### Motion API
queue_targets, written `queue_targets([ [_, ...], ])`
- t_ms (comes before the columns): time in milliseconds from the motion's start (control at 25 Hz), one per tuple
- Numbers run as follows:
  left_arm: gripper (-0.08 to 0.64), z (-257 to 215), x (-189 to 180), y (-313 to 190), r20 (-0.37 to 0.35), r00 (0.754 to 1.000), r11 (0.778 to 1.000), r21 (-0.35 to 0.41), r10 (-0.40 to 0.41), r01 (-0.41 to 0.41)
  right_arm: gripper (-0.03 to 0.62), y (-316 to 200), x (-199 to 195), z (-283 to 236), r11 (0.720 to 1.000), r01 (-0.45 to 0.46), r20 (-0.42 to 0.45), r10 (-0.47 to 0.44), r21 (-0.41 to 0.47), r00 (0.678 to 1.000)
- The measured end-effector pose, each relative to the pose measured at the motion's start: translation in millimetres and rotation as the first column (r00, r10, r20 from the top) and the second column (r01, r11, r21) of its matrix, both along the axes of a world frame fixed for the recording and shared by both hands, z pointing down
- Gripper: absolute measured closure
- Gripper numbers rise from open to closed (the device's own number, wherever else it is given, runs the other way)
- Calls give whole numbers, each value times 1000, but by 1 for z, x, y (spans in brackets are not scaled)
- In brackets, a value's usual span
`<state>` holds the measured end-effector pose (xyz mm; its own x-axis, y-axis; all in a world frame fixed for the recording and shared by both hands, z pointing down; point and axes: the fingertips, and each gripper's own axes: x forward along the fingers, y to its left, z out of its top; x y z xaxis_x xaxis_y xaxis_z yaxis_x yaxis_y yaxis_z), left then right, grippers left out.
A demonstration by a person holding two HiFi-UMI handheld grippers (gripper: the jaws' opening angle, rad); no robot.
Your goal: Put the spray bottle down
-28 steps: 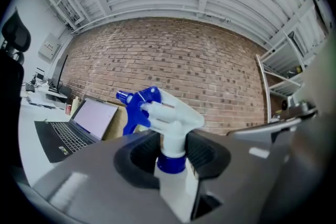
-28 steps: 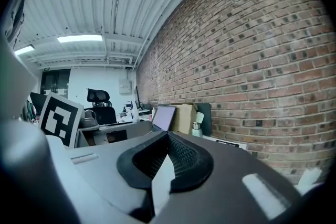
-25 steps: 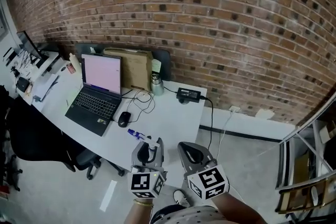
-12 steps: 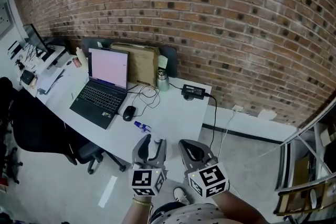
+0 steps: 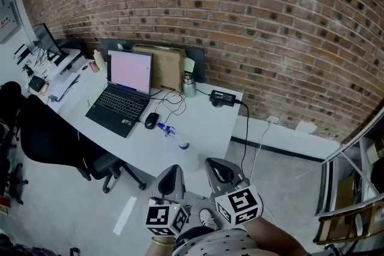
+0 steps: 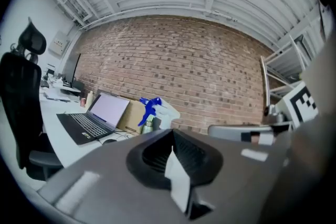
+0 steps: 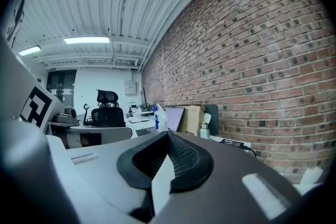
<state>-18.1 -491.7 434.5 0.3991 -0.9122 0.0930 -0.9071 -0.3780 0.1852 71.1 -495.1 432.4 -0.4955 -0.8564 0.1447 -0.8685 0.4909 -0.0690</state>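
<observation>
The spray bottle (image 5: 174, 136), white with a blue trigger head, rests on the white desk (image 5: 207, 129) near its front edge, beside the mouse. In the left gripper view the spray bottle (image 6: 157, 109) stands upright well ahead of the jaws. My left gripper (image 5: 171, 180) hangs off the desk's front edge, apart from the bottle, shut with nothing between its jaws (image 6: 173, 149). My right gripper (image 5: 219, 172) is beside it, also shut and empty (image 7: 168, 152). The right gripper view shows the spray bottle (image 7: 159, 119) far off on the desk.
On the desk are an open laptop (image 5: 123, 93), a mouse (image 5: 151, 120), a cardboard box (image 5: 162, 66), a metal flask (image 5: 189, 86), a power adapter (image 5: 223, 98) and cables. A black office chair (image 5: 42, 141) stands left. A brick wall backs the desk; metal shelving (image 5: 354, 189) is at right.
The left gripper opened, let go of the spray bottle on the desk, drew back off the desk's edge and shut empty. The right gripper drew back a little too.
</observation>
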Motion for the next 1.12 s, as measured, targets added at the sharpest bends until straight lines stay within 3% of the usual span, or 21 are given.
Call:
queue_targets([
  [480,554,-3,-6,29,12,1000,1000,-27,-5,5,594,32,-12,-3,1000,15,-26,-15,5,1000],
  [1120,552,-7,3,37,34,999,1000,-4,4,-3,594,41,-8,-10,999,14,-30,-13,34,999],
])
